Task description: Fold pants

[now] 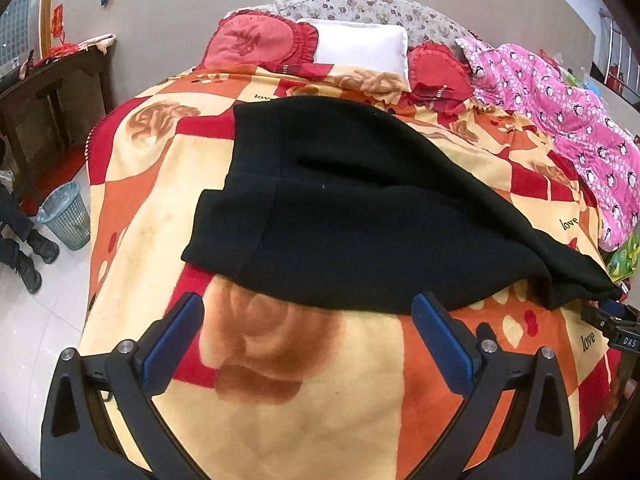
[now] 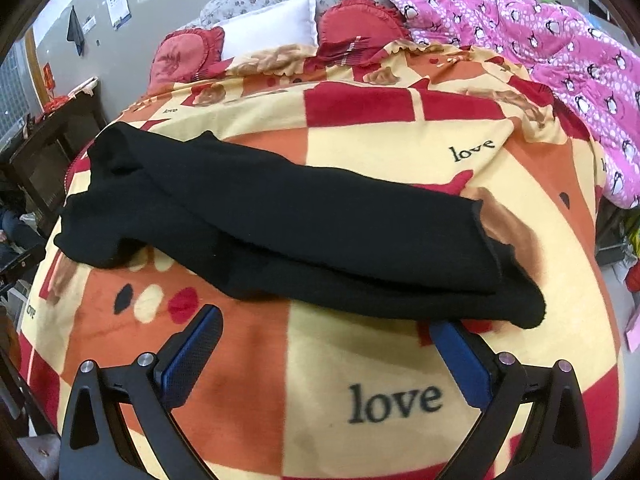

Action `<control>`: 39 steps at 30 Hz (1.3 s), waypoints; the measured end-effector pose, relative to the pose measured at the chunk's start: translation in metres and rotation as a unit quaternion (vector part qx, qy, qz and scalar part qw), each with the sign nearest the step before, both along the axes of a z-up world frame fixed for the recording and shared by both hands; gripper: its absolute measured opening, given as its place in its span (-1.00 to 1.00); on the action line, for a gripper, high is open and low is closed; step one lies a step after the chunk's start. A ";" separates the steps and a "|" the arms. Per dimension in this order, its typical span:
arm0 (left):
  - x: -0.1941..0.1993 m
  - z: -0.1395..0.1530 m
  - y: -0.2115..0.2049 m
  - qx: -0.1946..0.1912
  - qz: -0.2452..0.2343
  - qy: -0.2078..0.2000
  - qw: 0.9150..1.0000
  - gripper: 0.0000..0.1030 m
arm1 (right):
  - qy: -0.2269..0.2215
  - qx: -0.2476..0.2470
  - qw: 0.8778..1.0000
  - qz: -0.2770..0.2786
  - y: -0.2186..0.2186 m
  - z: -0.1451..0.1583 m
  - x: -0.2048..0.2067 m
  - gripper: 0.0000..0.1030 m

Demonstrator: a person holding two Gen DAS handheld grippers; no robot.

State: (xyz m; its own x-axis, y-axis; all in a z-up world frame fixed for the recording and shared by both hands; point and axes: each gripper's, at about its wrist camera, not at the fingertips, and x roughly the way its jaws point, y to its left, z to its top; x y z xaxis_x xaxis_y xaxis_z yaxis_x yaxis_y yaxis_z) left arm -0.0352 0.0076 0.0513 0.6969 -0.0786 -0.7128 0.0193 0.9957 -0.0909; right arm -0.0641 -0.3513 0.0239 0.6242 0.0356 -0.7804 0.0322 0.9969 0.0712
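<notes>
Left wrist: left hand-held gripper [image 1: 308, 312] wide, empty; right hand-held gripper [image 2: 326, 322] likewise; black pants [image 2: 304, 236] on blanket [image 2: 360, 360].

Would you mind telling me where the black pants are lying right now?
The pants lie across the patterned blanket mid-bed, just beyond both open grippers, left gripper and right gripper, short of the white pillow.

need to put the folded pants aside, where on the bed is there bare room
Bare blanket lies between the black pants and both sets of open fingers, and again beyond the pants up to the white pillow. The head end, and the side with the pink quilt, are crowded.
</notes>
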 end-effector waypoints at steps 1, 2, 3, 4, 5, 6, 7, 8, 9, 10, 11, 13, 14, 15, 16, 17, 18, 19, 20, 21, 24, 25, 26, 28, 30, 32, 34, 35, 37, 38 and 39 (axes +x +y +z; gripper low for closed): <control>0.000 0.000 -0.001 0.001 0.000 -0.001 1.000 1.00 | 0.001 0.005 1.000 0.000 0.001 -0.001 0.001 0.99; -0.001 0.001 -0.001 0.002 0.001 -0.003 1.000 1.00 | 0.002 0.010 1.000 0.001 0.001 -0.001 0.001 0.99; -0.001 0.001 -0.001 0.002 0.001 -0.006 1.000 1.00 | 0.002 0.013 1.000 0.001 0.001 -0.002 0.001 0.99; -0.001 0.002 -0.001 0.002 0.001 -0.009 1.000 1.00 | 0.001 0.016 1.000 -0.001 0.000 -0.002 0.000 0.99; -0.001 0.003 -0.002 0.002 0.001 -0.011 1.000 1.00 | 0.000 0.017 1.000 -0.003 0.000 -0.002 0.000 0.99; -0.001 0.003 -0.003 0.002 0.001 -0.013 1.000 1.00 | -0.004 0.019 1.000 -0.004 0.001 -0.001 0.000 0.99; -0.001 0.003 -0.003 0.001 0.000 -0.015 1.000 1.00 | -0.007 0.020 1.000 -0.005 0.001 0.000 0.000 0.99; -0.001 0.003 -0.004 0.001 -0.001 -0.016 1.000 1.00 | -0.009 0.021 1.000 -0.006 0.001 0.001 -0.001 0.99; -0.001 0.003 -0.005 0.002 -0.001 -0.017 1.000 1.00 | -0.011 0.021 1.000 -0.006 0.002 0.002 -0.001 0.99; -0.001 0.003 -0.006 0.001 -0.001 -0.017 1.000 1.00 | -0.013 0.020 1.000 -0.006 0.003 0.003 -0.001 0.99; -0.001 0.004 -0.006 0.000 -0.003 -0.017 1.000 1.00 | -0.014 0.017 1.000 -0.006 0.004 0.004 -0.001 0.99; -0.001 0.004 -0.007 -0.004 -0.004 -0.019 1.000 1.00 | -0.015 0.018 1.000 -0.006 0.005 0.005 0.000 0.99; -0.001 0.004 -0.007 -0.004 -0.003 -0.020 1.000 1.00 | -0.015 0.020 1.000 -0.006 0.005 0.006 0.000 0.99; 0.000 0.004 -0.007 -0.003 -0.002 -0.021 1.000 1.00 | -0.016 0.024 1.000 -0.008 0.005 0.006 0.000 0.99; 0.000 0.004 -0.008 -0.003 -0.001 -0.022 1.000 1.00 | -0.016 0.027 0.999 -0.009 0.004 0.006 0.001 0.99; 0.000 0.004 -0.007 -0.002 -0.001 -0.023 1.000 1.00 | -0.016 0.031 0.999 -0.010 0.005 0.006 0.001 0.99; 0.000 0.004 -0.007 -0.001 0.000 -0.023 1.000 1.00 | -0.017 0.033 0.999 -0.009 0.005 0.006 0.001 0.99; 0.000 0.004 -0.008 -0.001 0.000 -0.024 1.000 1.00 | -0.017 0.034 0.999 -0.009 0.006 0.006 0.002 0.99; 0.000 0.004 -0.008 -0.001 -0.001 -0.023 1.000 1.00 | -0.017 0.033 0.999 -0.008 0.007 0.007 0.003 0.99; 0.001 0.004 -0.008 -0.001 0.000 -0.024 1.000 1.00 | -0.018 0.033 0.999 -0.008 0.007 0.008 0.004 0.99; 0.001 0.005 -0.008 0.000 -0.001 -0.027 1.000 1.00 | -0.020 0.032 0.999 -0.007 0.009 0.009 0.005 0.99; 0.001 0.005 -0.009 -0.001 -0.001 -0.027 1.000 1.00 | -0.021 0.033 0.999 -0.007 0.009 0.009 0.006 0.99; 0.002 0.005 -0.009 -0.002 -0.002 -0.026 1.000 1.00 | -0.021 0.035 0.999 -0.008 0.009 0.010 0.006 0.99; 0.003 0.005 -0.010 -0.003 -0.003 -0.024 1.000 1.00 | -0.021 0.038 0.999 -0.009 0.009 0.010 0.007 0.99; 0.003 0.004 -0.010 -0.004 -0.002 -0.025 1.000 1.00 | -0.020 0.039 0.999 -0.009 0.009 0.009 0.008 0.99; 0.003 0.004 -0.010 -0.004 -0.003 -0.023 1.000 1.00 | -0.021 0.040 0.999 -0.010 0.009 0.009 0.008 0.99; 0.004 0.004 -0.011 -0.005 -0.004 -0.022 1.000 1.00 | -0.019 0.039 0.999 -0.009 0.009 0.009 0.008 0.99; 0.004 0.003 -0.011 -0.005 -0.004 -0.021 1.000 1.00 | -0.018 0.039 0.999 -0.009 0.009 0.009 0.008 0.99; 0.005 0.002 -0.011 -0.005 -0.003 -0.020 1.000 1.00 | -0.017 0.038 0.999 -0.009 0.009 0.007 0.009 0.99; 0.005 0.001 -0.011 -0.005 -0.003 -0.019 1.000 1.00 | -0.016 0.038 0.999 -0.008 0.009 0.007 0.010 0.99; 0.005 0.001 -0.011 -0.006 -0.002 -0.019 1.000 1.00 | -0.015 0.038 0.999 -0.008 0.010 0.005 0.010 0.99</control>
State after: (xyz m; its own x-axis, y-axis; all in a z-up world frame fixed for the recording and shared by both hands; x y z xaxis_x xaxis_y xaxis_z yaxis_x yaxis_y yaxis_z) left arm -0.0300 -0.0032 0.0520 0.7233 -0.0895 -0.6847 0.0274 0.9945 -0.1010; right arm -0.0540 -0.3417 0.0294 0.6480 0.0836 -0.7571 0.0444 0.9881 0.1470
